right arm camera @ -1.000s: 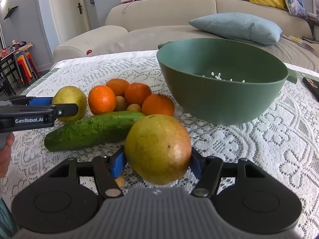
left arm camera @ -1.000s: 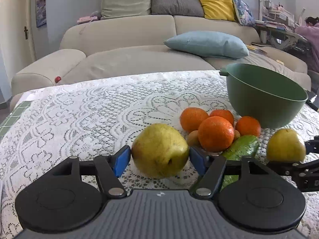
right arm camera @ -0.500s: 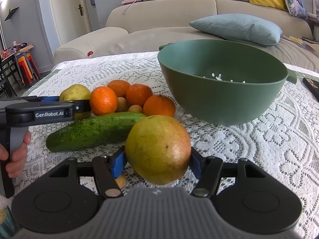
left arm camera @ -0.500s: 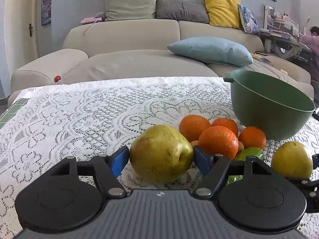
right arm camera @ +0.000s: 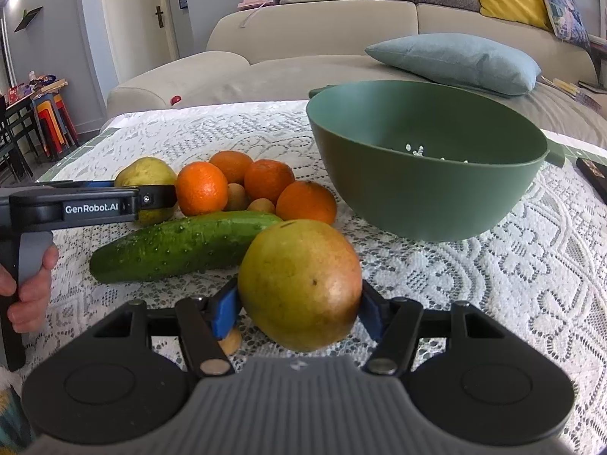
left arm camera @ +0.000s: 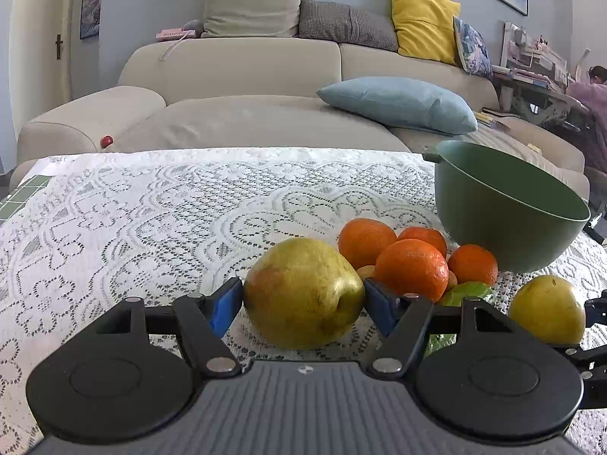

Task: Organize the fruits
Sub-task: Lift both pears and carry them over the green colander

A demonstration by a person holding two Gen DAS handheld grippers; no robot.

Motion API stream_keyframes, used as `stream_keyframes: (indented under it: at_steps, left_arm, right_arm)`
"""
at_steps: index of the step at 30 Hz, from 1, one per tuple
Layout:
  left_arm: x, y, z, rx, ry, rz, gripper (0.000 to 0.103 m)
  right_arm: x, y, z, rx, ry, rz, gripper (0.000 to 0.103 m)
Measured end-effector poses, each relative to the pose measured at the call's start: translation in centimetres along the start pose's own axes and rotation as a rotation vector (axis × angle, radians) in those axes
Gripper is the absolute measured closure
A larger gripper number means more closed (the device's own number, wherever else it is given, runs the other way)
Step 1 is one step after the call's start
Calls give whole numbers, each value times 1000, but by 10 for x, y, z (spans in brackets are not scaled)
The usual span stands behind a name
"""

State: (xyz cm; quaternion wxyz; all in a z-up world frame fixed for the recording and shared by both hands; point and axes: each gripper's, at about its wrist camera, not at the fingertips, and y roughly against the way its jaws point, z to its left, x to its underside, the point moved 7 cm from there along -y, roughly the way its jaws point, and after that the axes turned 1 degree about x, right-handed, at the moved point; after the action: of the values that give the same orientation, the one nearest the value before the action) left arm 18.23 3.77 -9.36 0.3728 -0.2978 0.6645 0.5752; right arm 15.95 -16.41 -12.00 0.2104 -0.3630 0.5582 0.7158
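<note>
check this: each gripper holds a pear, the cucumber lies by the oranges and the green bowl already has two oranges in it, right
Not quite: the right wrist view shows no oranges in the bowl. All four oranges sit on the cloth beside the cucumber. The left gripper and right gripper do each hold a pear.

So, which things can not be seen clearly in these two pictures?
- Cucumber, left wrist view: mostly hidden behind the left gripper.
- Bowl inside, left wrist view: hidden by its own wall.
- Small brown fruit, right wrist view: only a sliver shows under the right gripper, so its kind is unclear.
- Bowl bottom, right wrist view: the near rim hides it.
</note>
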Motion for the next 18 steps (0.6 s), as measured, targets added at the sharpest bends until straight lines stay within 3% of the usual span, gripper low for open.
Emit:
stream_keyframes:
  at_steps: [18]
  left_arm:
    - [-18, 38, -4, -37, 24, -48, 23]
  right_arm:
    - [-15, 16, 10, -56, 43, -60, 42]
